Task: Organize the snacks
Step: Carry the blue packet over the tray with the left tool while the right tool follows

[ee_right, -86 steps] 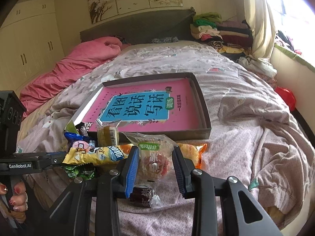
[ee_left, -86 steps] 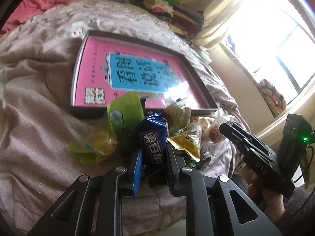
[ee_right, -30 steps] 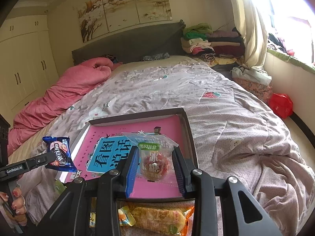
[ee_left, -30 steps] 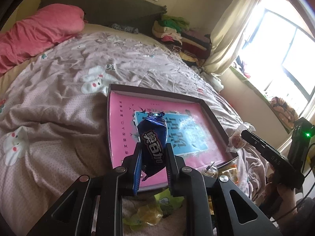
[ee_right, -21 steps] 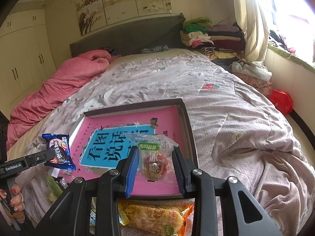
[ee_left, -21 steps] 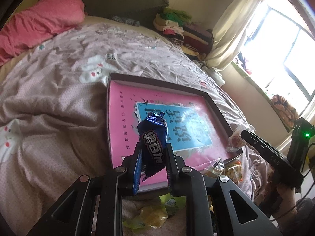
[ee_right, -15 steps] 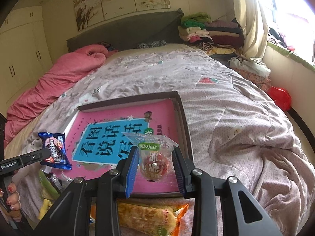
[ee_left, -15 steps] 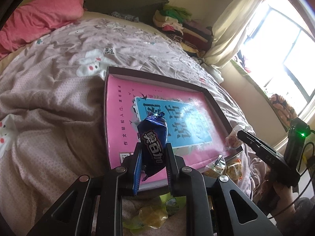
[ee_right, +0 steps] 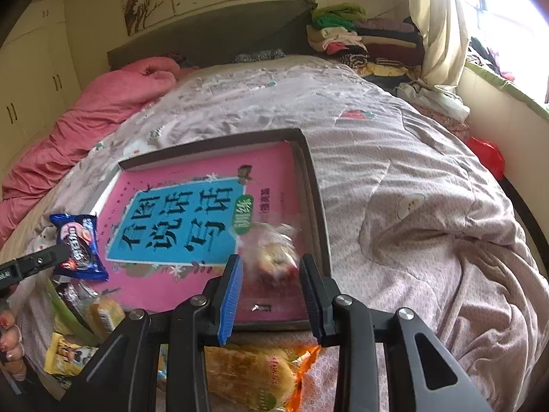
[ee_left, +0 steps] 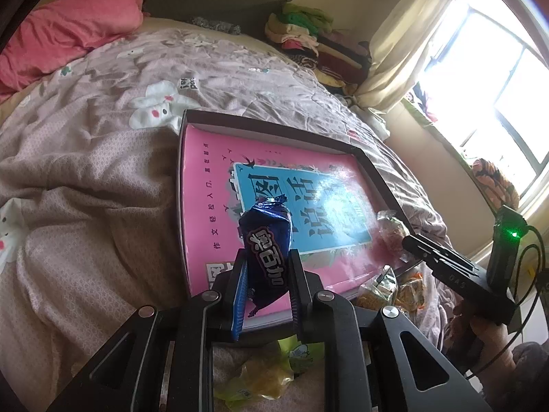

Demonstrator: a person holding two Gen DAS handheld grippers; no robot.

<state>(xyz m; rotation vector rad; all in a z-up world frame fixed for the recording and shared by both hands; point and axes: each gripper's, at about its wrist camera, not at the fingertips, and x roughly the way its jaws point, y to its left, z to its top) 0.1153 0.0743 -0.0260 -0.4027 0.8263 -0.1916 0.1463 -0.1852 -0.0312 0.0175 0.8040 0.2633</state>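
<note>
My left gripper (ee_left: 266, 271) is shut on a dark blue cookie packet (ee_left: 267, 243) and holds it above the near-left corner of the shallow box (ee_left: 274, 127), which holds a pink and blue book (ee_left: 212, 206). The packet also shows at the left of the right wrist view (ee_right: 79, 245). My right gripper (ee_right: 271, 274) has its jaws apart. A clear packet with a red-filled pastry (ee_right: 274, 254) is blurred just beyond the fingertips, over the box's near-right corner (ee_right: 319, 213). It also shows in the left wrist view (ee_left: 391, 233).
Loose snacks lie on the quilt in front of the box: an orange bread pack (ee_right: 260, 374), a yellow packet (ee_right: 65, 353), a green and yellow bag (ee_left: 260, 374). Folded clothes (ee_right: 346, 34) and a pink duvet (ee_right: 103, 103) lie far behind. A window (ee_left: 497, 79) is to the right.
My right gripper has opened and the pastry packet has left its jaws, dropping toward the box. My left gripper has moved a little closer over the box with the blue packet.
</note>
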